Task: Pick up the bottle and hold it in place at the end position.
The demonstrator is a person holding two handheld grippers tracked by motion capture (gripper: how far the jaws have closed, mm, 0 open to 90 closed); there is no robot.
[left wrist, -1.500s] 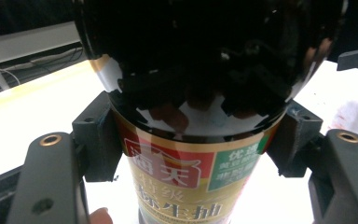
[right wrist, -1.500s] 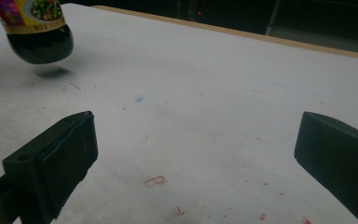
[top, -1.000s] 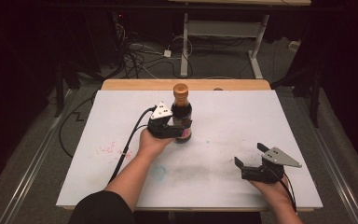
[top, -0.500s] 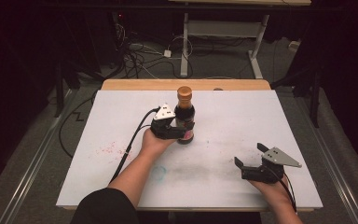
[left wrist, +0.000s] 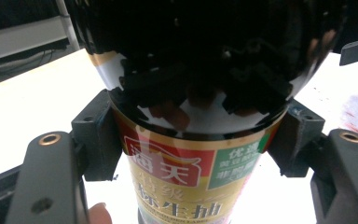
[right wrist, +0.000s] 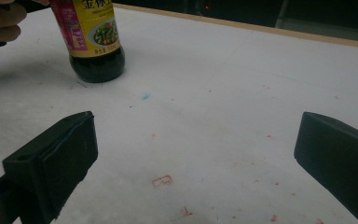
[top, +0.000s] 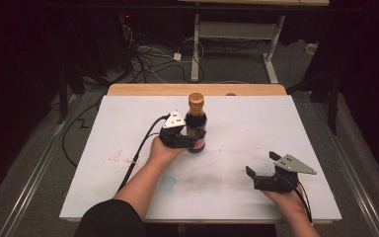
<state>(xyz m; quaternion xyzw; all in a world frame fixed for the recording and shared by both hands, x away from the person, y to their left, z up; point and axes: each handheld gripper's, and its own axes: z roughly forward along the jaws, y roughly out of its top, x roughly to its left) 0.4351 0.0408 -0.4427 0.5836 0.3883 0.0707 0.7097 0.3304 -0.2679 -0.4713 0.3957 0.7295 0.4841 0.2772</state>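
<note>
1. Bottle (top: pixel 196 123) stands upright on table (top: pixel 256 123), clamped between our left gripper's (top: pixel 193 140) pads.
2. Right gripper (top: pixel 259 167) we hold wide open, empty, well apart from bottle.

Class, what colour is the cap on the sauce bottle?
The cap of the sauce bottle is orange-brown, clearest in the high view.
</note>
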